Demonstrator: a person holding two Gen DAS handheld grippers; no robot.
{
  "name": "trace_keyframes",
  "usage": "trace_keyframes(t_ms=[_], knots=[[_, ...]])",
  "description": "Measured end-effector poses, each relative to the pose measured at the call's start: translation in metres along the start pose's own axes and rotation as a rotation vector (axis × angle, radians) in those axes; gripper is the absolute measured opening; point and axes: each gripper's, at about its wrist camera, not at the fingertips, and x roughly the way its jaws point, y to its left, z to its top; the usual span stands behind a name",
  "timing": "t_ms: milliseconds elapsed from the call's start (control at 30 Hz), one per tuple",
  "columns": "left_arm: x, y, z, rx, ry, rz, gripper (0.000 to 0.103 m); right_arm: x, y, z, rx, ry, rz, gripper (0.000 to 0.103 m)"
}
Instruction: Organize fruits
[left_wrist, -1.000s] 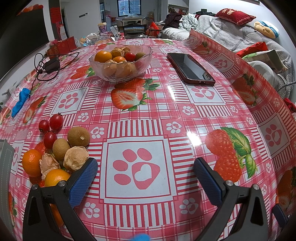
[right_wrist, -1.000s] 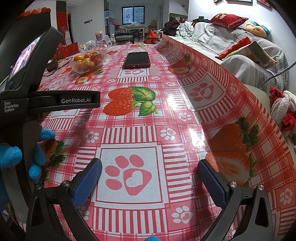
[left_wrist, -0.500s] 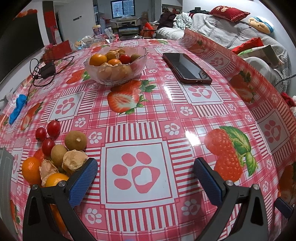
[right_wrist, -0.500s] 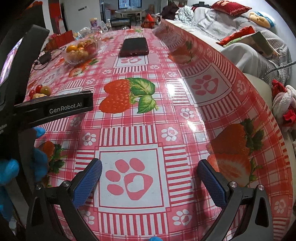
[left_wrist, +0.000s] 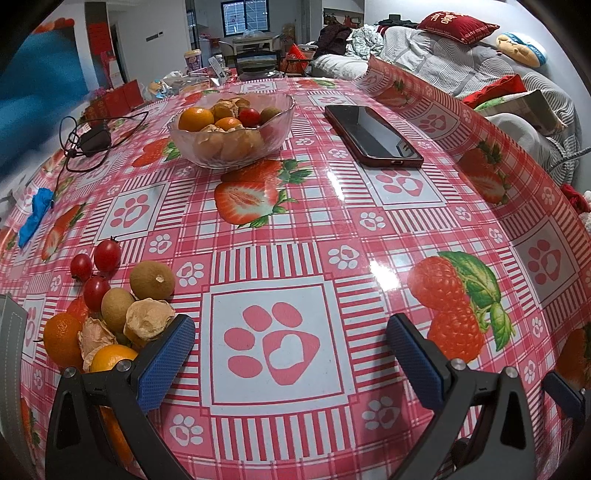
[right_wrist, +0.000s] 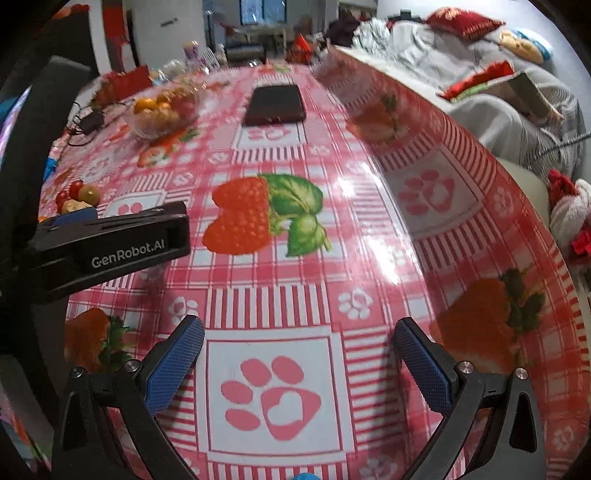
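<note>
Both grippers hover spread wide and empty over the red-checked counter (left_wrist: 295, 236). The left gripper (left_wrist: 290, 347) frames a paw-print square at the bottom of its view; a loose fruit pile (left_wrist: 110, 306) of cherry tomatoes, brown round fruits, papery husks and oranges lies at lower left, touching its left finger. A glass bowl (left_wrist: 231, 129) filled with fruit sits at upper centre, with a dark phone (left_wrist: 373, 136) to its right. The right gripper (right_wrist: 299, 350) is over another paw print.
</note>
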Motion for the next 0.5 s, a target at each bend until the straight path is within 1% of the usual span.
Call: trace_keyframes(t_ms=[500], knots=[[0.0,0.0,0.0,0.0,0.0,0.0,0.103,-0.0029,0.0,-0.0028,-0.001,-0.011,0.004,0.103]])
